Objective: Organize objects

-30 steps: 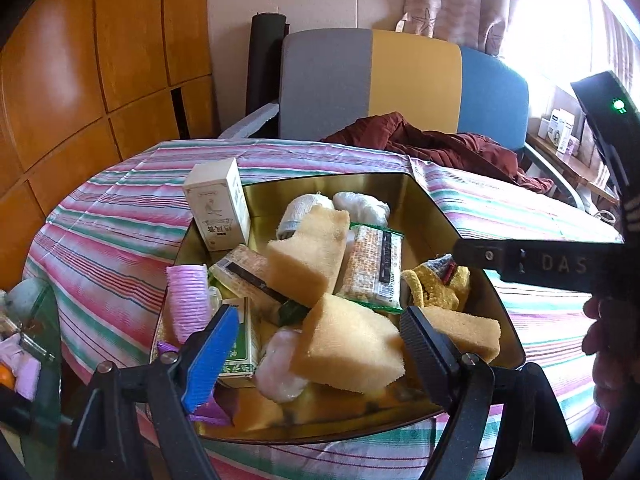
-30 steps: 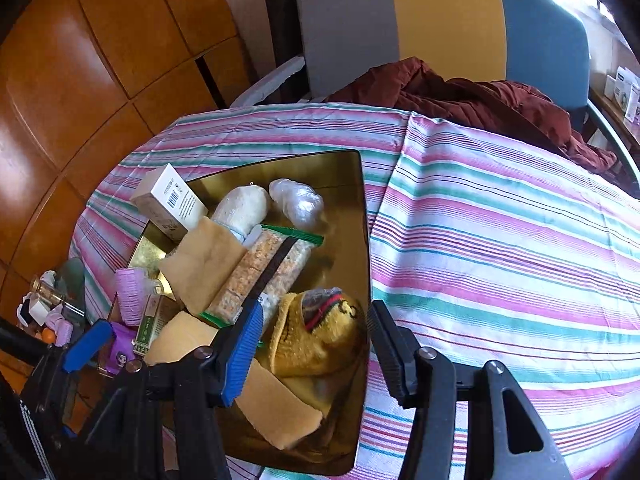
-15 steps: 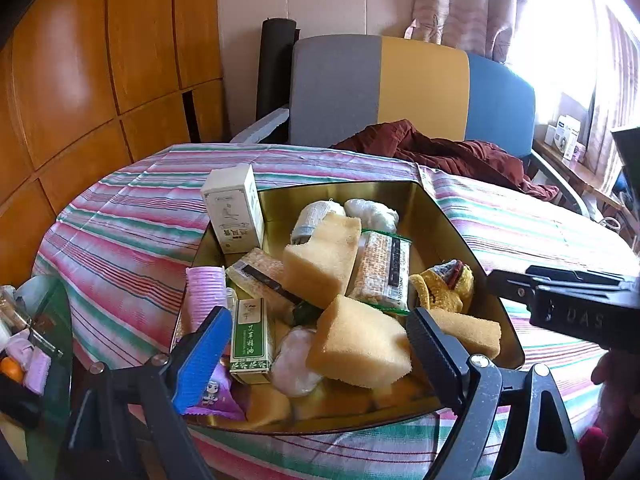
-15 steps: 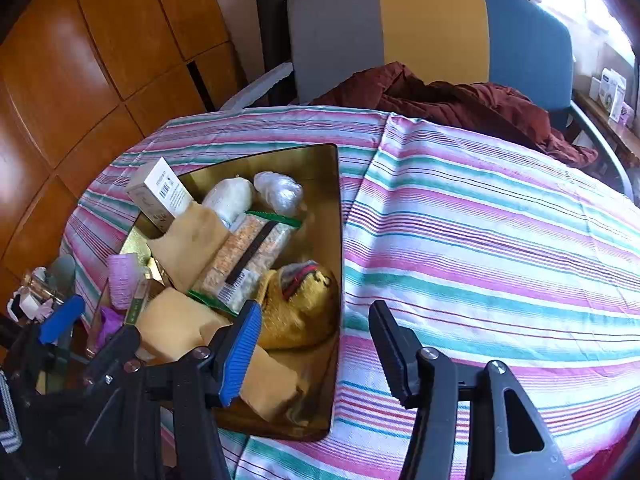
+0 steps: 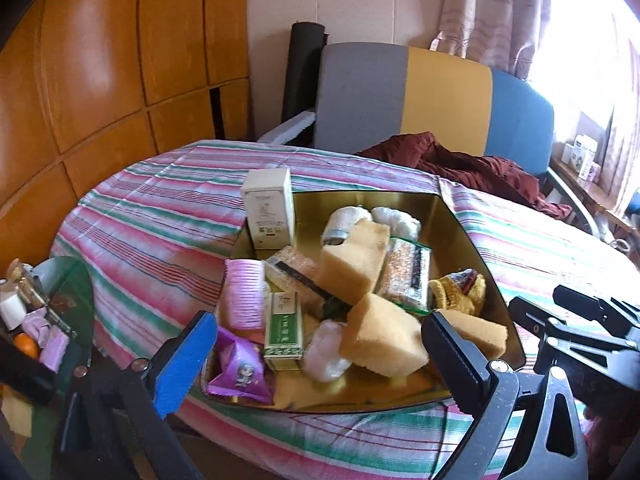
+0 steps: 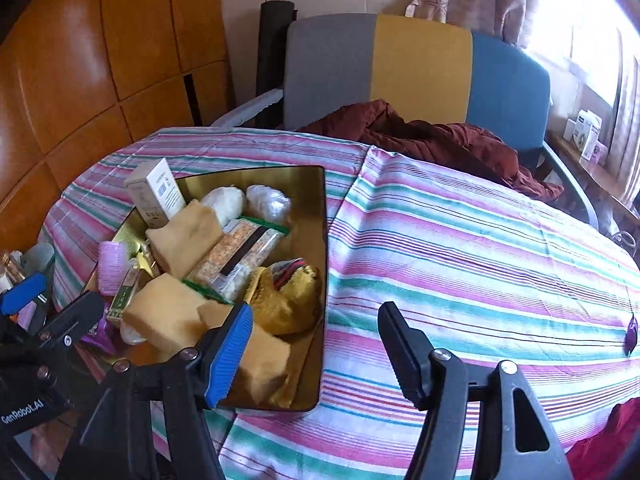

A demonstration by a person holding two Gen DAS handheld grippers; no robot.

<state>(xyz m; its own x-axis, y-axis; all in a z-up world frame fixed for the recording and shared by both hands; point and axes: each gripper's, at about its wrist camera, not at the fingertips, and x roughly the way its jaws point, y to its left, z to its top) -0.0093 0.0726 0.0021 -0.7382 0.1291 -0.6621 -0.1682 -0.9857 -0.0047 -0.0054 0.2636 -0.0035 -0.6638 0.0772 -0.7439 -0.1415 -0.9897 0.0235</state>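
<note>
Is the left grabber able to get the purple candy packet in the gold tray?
Probably yes. The purple candy packet lies uncovered at the gold tray's near corner, just ahead of the left gripper. Its jaws have just been opening, stand wide, and hold nothing.

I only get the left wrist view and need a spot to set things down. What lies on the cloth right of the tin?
Observer: The cloth right of the tin is bare, except for a small purple thing at its far right edge.
Operator: Is the right hand-held gripper carrying anything?
Observer: No. The right hand-held gripper is open. Its jaws have just been opening and nothing is pressed between them. The blue pad is over a sponge and the black one over the cloth.
Operator: Any marking on the white box?
Observer: The white box has a barcode on its right-facing side.
</note>
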